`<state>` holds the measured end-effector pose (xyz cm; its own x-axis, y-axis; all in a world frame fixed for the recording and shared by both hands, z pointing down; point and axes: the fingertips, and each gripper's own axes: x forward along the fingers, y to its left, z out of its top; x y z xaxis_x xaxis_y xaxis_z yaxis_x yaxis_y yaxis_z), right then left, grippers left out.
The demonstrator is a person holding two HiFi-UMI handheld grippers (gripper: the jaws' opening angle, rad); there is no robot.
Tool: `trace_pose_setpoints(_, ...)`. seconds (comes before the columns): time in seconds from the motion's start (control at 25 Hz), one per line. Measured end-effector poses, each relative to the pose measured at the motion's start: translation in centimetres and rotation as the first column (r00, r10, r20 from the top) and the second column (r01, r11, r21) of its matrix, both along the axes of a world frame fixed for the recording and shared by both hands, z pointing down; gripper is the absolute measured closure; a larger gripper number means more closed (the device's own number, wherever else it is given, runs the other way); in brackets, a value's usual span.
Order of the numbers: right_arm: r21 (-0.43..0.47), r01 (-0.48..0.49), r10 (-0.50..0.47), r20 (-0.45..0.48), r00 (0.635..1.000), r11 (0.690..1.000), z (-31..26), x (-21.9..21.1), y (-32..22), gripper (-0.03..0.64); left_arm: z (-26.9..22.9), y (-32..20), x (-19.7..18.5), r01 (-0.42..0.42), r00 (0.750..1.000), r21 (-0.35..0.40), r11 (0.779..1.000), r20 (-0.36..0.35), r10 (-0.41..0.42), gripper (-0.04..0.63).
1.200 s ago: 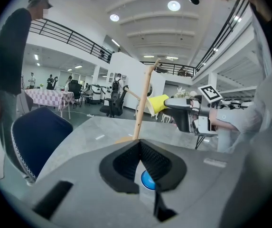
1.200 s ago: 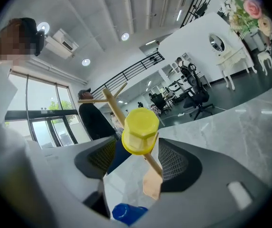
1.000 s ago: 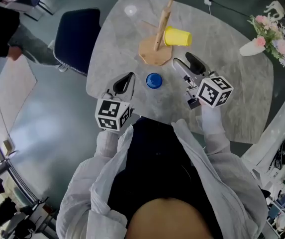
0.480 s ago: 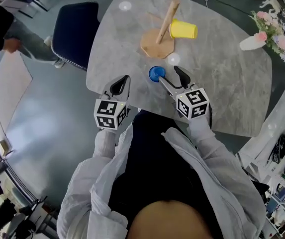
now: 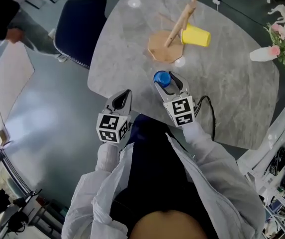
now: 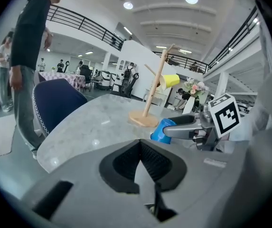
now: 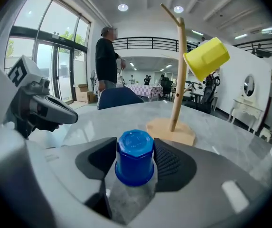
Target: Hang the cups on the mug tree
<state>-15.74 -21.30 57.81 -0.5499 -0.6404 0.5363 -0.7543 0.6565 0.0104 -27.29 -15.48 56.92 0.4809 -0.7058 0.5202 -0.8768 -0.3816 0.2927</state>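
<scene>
While the head view shows the right tool [image 5: 167, 80] around the inverted blue cup [image 5: 161, 77] on the counter [image 5: 232, 93], the mug tree [image 5: 176, 30] with its yellow cup [image 5: 196, 36] stands beyond that tool. Left gripper view: we find the left tool [image 6: 139, 145] closed and empty. Right gripper view: the jaws, just closing, clamp the blue cup.

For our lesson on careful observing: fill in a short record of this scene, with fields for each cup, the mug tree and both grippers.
Yellow cup: hanging on the mug tree
Mug tree: standing on the table
Blue cup: upside down on the table, near the tree's base
Right gripper: jaws just closing, pads against the blue cup
Left gripper: shut, empty
Left to hang: the blue cup
</scene>
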Motion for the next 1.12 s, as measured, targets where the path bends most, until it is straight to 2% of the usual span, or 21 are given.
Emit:
trace_pose_setpoints(0.04,0.011,0.0,0.0,-0.002,1.0,1.0,0.0,-0.1,-0.1,0.365,0.0,0.1,0.0,0.004,1.0,0.001,1.0,0.0,-0.004,0.593)
trace_pose_setpoints(0.52,0.034,0.022,-0.024,0.042,0.999,0.999,-2.7,0.7,0.7,0.368,-1.7,1.0,1.4,-0.003,1.0,0.035,0.999,-0.004,0.003,0.594)
trace_pose_setpoints(0.84,0.099,0.024,-0.036,0.125,0.991,0.995,-9.4,3.4,1.1,0.368,-5.5,-0.1,3.9,-0.036,0.999,0.101,0.994,-0.019,0.038,0.593)
trace_pose_setpoints(1.12,0.203,0.035,-0.061,0.121,0.991,0.979,-15.8,5.5,1.2,0.368,-9.7,-1.1,6.0,-0.058,0.997,0.167,0.984,-0.035,0.065,0.593)
